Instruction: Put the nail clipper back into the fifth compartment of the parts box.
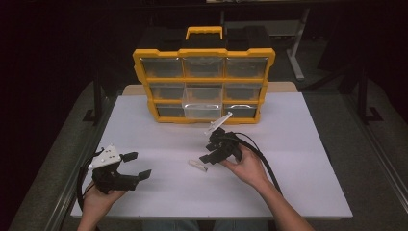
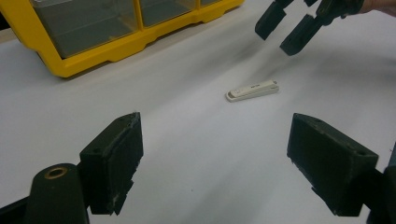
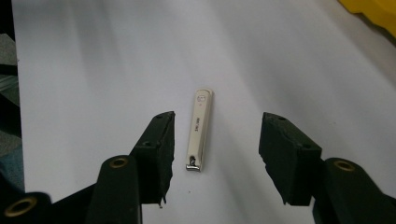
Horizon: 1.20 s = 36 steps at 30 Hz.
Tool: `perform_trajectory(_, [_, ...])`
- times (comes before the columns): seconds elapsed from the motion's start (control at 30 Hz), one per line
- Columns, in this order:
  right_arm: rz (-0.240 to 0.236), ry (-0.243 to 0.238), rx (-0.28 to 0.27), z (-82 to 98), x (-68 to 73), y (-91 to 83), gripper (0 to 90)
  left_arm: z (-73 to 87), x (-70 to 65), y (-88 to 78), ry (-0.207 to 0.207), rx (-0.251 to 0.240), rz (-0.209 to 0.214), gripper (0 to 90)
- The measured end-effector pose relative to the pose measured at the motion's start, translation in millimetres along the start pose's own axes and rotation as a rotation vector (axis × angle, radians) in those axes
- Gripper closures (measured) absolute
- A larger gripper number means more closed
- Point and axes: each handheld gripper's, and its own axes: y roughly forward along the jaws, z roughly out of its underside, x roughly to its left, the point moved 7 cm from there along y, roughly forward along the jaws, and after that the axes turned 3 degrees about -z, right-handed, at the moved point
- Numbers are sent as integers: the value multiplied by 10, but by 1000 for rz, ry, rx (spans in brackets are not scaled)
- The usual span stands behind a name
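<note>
On the white surface (image 1: 298, 159), near its middle, a nail clipper (image 3: 199, 128) is seen lying flat between the wide-spread jaws of the right gripper (image 3: 215, 154). The left gripper (image 1: 136, 166), jaws also wide and holding nothing, is held well apart at the left, and a yellow drawer organizer (image 1: 204, 84) stands at the far edge.

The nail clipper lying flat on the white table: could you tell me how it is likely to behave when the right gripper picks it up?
The nail clipper looks rigid, so it should keep its shape. It lies low and flat on the table, so the right gripper, open astride it, may slip off its smooth sides. Rolling seems unlikely; it looks small and probably light.
</note>
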Motion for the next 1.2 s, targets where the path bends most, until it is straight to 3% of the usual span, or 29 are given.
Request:
perform_trajectory(0.33, [-11, -29, 31, -1, 20, 256, 514, -3, 1, -1, -3, -7, 0, 187])
perform_trajectory(0.6, [-13, -8, 71, 39, 37, 413, 579, -1, 2, 1, -3, -7, 1, 187])
perform_trajectory(0.93, [0, 10, 116, 83, 66, 524, 682, 0, 0, 2, -3, -6, 1, 187])
perform_trajectory(1.2, [19, 20, 117, 106, 75, 555, 741, 5, 0, 9, 1, -3, 1, 187])
